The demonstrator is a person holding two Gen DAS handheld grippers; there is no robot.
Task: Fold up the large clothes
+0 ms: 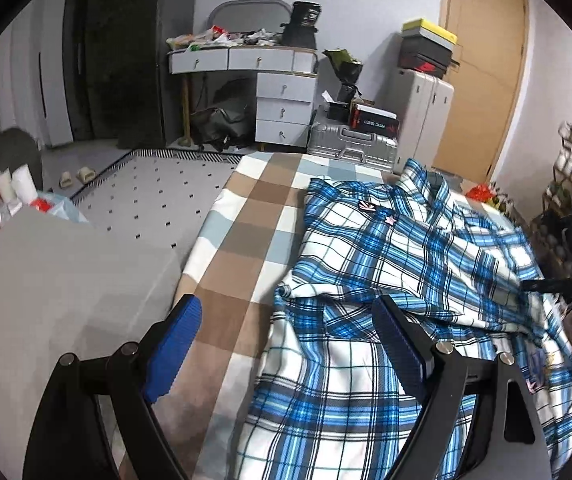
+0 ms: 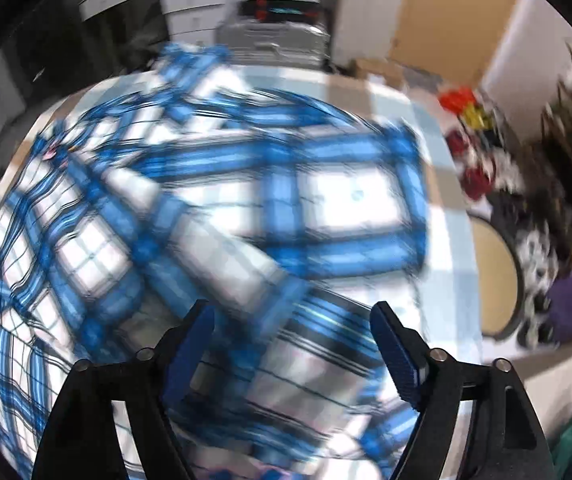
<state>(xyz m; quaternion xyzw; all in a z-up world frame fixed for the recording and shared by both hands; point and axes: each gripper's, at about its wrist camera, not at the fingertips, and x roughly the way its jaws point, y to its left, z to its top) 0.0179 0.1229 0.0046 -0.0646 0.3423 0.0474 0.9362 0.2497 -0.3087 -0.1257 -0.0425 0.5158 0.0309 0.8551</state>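
Left wrist view: from above the bed's point(image 1: 245, 216) near-left edge, angled down toward the far end and dresser point(image 1: 281, 92). Right wrist view: steeply down, close over the plaid shirt point(image 2: 213, 208), blurred. Shared: shirt, checked bedsheet, silver suitcase point(image 1: 350, 144).

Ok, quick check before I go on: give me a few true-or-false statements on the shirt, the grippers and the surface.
1. The plaid shirt lies crumpled on the checked sheet. True.
2. The left gripper is clamped on a sleeve. False: its jaws stand open, with nothing between the pads.
3. The right gripper is open above the shirt. True.
4. The shirt is red. False: it is blue and white.
5. The shirt is already folded flat. False: it is still bunched.
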